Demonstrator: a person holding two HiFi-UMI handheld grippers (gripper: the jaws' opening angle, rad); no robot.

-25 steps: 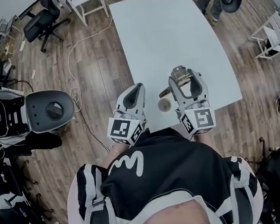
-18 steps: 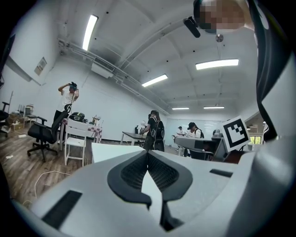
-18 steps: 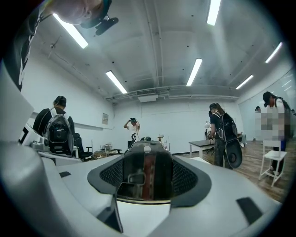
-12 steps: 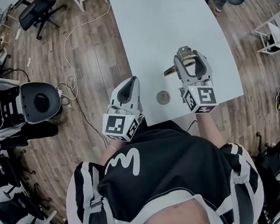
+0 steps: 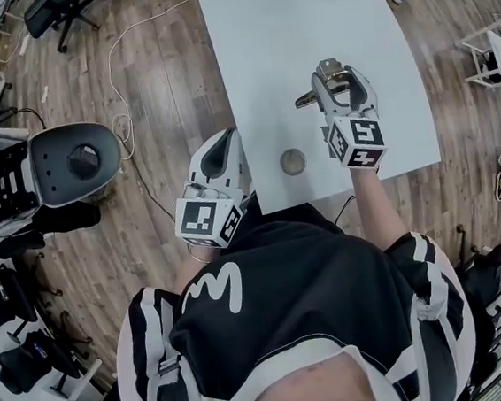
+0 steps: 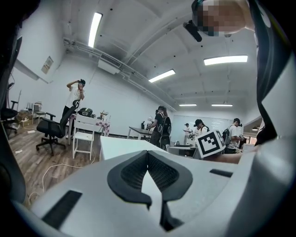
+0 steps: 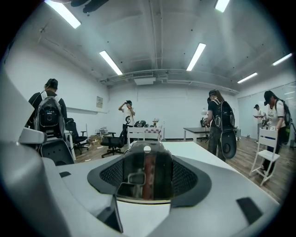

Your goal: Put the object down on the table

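Two grippers are held over the near edge of a white table (image 5: 304, 29), just ahead of the person's black and white top (image 5: 289, 316). The left gripper (image 5: 223, 145) is placed at the table's near left corner, partly over the wooden floor (image 5: 166, 70). In the left gripper view its jaws are seen closed tip to tip, with nothing between them. A small round disc (image 5: 293, 161) lies on the table between the two grippers, apart from both. The right gripper (image 5: 338, 84) is set further in, near the right edge, and is clamped on a small metallic object (image 5: 329, 69), part of which juts out to the left. Whether the object touches the tabletop cannot be told. A hole at its top and a reddish strip are shown only in the right gripper view. Open tabletop stretches beyond it to the far end. To the left, a grey office chair (image 5: 82, 159) and a white cable (image 5: 118, 84) are seen on the floor, well apart from the table. Standing people (image 7: 221, 122), a black office chair (image 6: 51, 129) and a white chair (image 6: 83, 139) are shown only in the gripper views, beyond the table's far end.
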